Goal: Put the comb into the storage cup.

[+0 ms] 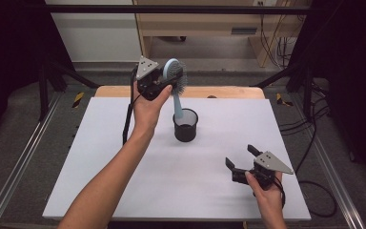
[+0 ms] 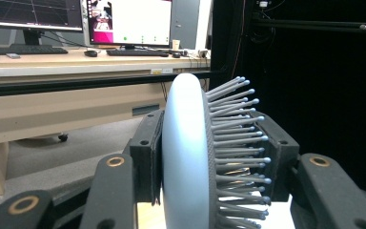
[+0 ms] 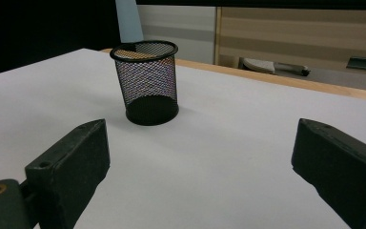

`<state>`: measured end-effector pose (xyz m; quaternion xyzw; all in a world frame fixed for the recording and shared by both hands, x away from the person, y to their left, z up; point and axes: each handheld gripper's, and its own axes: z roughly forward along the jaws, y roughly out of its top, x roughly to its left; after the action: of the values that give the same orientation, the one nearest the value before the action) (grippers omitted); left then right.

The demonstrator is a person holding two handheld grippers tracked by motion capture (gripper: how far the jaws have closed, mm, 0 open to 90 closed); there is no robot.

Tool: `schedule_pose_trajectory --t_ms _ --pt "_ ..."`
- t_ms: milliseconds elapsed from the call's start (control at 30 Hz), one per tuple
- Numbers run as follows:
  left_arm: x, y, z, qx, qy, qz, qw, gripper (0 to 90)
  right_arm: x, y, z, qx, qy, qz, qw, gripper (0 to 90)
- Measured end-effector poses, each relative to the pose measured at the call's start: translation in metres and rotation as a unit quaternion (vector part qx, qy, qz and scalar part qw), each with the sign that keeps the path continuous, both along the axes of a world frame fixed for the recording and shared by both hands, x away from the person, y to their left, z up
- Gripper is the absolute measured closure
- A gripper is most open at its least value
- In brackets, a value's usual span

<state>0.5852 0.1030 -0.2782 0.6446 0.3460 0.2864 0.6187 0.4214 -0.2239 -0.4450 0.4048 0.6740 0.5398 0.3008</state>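
I have the left gripper (image 1: 164,82) raised above and just behind the mesh cup (image 1: 186,125), its jaws clenched on the head of the pale blue hairbrush (image 1: 175,86). In the left gripper view one pad presses the smooth back of the hairbrush (image 2: 187,157) and the other bears on the bristle side, so the hold is on springy pins rather than solid plastic. The handle hangs down toward the cup, its tip at or just inside the rim (from the high view I cannot tell whether it has cleared the rim or sits behind it).

My right gripper (image 1: 242,160) rests low on the surface (image 1: 124,181), in front of the cup and off to its right, well apart from it, jaws released with nothing between them. In the right gripper view the cup (image 3: 146,81) stands upright and unsteadied.

My worry is the cup itself: I judge it light, and nothing pins it. If the handle comes down against the rim instead of inside it, the cup could tip or skid away. The bristles may also give under the pad and let the brush swivel, throwing the handle off line. Letting go too high could let the top-heavy head topple the cup.
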Motion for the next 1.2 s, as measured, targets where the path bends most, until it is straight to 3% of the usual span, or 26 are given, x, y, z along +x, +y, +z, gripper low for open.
schedule_pose_trajectory --t_ms 233,1200 --pt "0.001 -0.003 -0.002 0.018 -0.015 0.011 0.9997 51.3 0.000 -0.001 0.000 0.000 0.000 -0.001 1.0000 5.7" --pt "0.002 -0.016 -0.007 0.020 -0.023 0.003 0.9995 51.2 -0.003 -0.005 0.003 0.002 -0.010 0.000 0.9999 5.7"
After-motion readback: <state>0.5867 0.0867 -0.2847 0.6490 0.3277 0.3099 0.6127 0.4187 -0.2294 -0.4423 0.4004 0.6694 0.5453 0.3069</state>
